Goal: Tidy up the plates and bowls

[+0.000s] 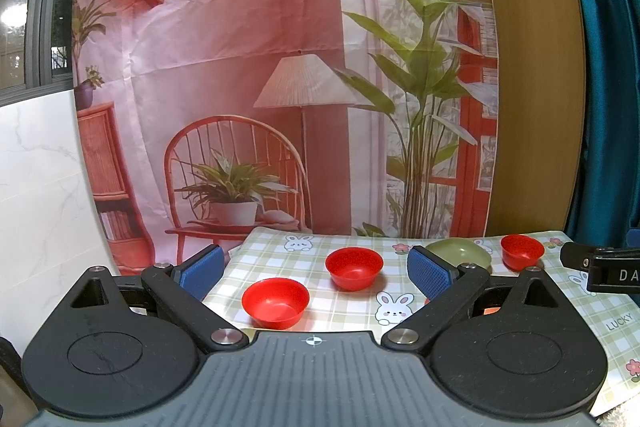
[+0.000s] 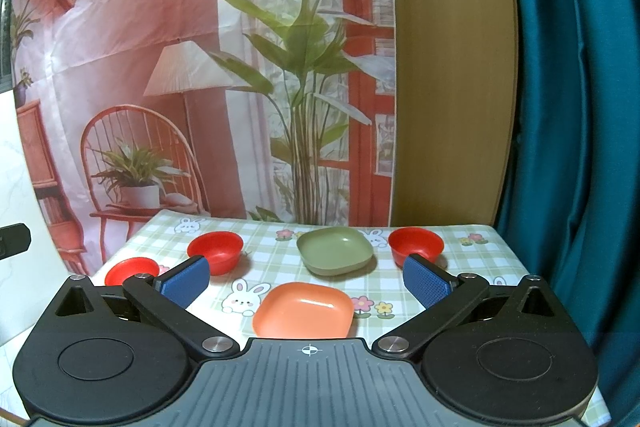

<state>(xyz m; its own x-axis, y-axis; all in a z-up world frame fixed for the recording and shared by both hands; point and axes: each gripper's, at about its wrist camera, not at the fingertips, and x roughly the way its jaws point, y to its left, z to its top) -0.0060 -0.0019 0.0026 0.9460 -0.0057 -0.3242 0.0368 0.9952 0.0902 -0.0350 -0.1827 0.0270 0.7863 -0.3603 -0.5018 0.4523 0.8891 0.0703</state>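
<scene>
Right wrist view is showing an orange plate (image 2: 304, 311) lying flat and mouth-up on the near middle of a checked tablecloth (image 2: 472, 259) printed with rabbits and flowers. It is a rounded square, so it has no clear long axis; its near edge is being cut off by the gripper body. Just beyond it a green plate (image 2: 335, 250), also a rounded square, is sitting upright with one corner pointing toward the camera. A red bowl (image 2: 416, 245) is standing to the right of the green plate, its near side partly hidden behind a blue pad. Two more red bowls are sitting to the left: a far-left bowl (image 2: 216, 250) and a near-left bowl (image 2: 131, 270), the second half covered by the gripper linkage. All three are resting mouth-up, apart from each other.

The right gripper (image 2: 307, 281) is hovering over the near edge of the cloth with its blue pads spread wide, holding nothing; the orange plate is lying between them.

Left wrist view is showing the left gripper (image 1: 314, 269), likewise spread wide and empty, with the two left-hand bowls lying between its pads. From here the green plate is half hidden behind the right pad, and the orange plate is almost entirely hidden. A printed backdrop (image 2: 200, 67) of a room with plants is hanging behind the table.
</scene>
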